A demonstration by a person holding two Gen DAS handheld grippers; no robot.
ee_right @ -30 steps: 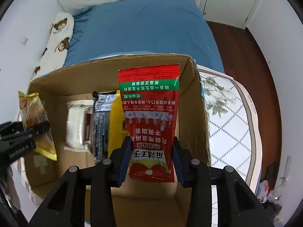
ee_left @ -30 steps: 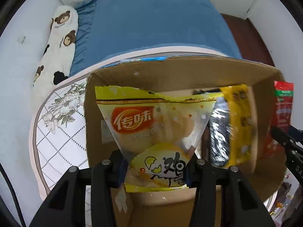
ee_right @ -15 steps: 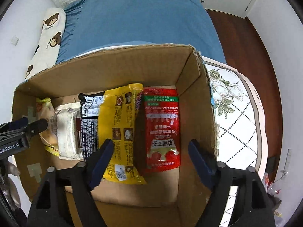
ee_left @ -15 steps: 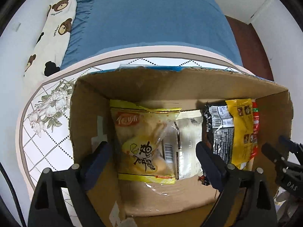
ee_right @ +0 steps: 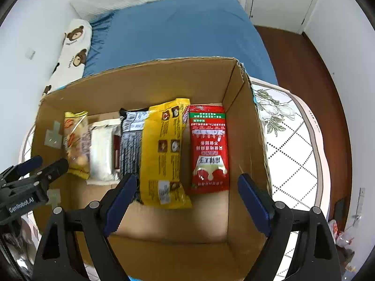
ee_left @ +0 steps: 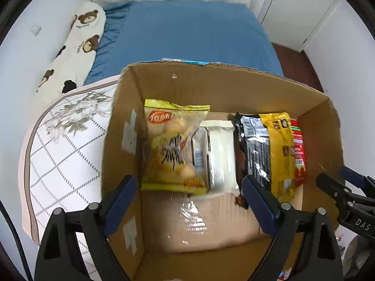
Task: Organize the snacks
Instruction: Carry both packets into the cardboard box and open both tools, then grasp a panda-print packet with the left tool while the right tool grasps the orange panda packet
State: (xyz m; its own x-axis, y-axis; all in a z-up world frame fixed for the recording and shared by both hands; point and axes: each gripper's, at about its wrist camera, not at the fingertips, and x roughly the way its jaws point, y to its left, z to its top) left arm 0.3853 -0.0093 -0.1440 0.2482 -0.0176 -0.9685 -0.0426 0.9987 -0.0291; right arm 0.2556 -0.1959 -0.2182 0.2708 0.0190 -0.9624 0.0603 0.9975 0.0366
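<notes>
An open cardboard box [ee_left: 225, 86] [ee_right: 145, 82] holds a row of snack packs. From the left lie a yellow egg-snack bag [ee_left: 173, 145] [ee_right: 76, 140], a white pack [ee_left: 220, 149] [ee_right: 103, 149], a black pack [ee_left: 253, 149] [ee_right: 130, 145], a yellow pack [ee_left: 280, 149] [ee_right: 164, 152] and a red pack [ee_left: 297, 149] [ee_right: 208, 147]. My left gripper [ee_left: 188, 201] is open and empty above the box's left part. My right gripper [ee_right: 187, 196] is open and empty above the right part; it also shows in the left wrist view [ee_left: 337, 187].
The box stands on a white table with a flower and grid pattern [ee_left: 61, 145] [ee_right: 293, 140]. Behind it is a bed with a blue sheet [ee_left: 182, 32] and a bear-print pillow [ee_left: 75, 51]. Dark wood floor [ee_right: 304, 70] lies at the right.
Both grippers have opened and let go. The yellow egg-snack bag and the red pack now lie in the box, and both grippers have drawn back from them.
</notes>
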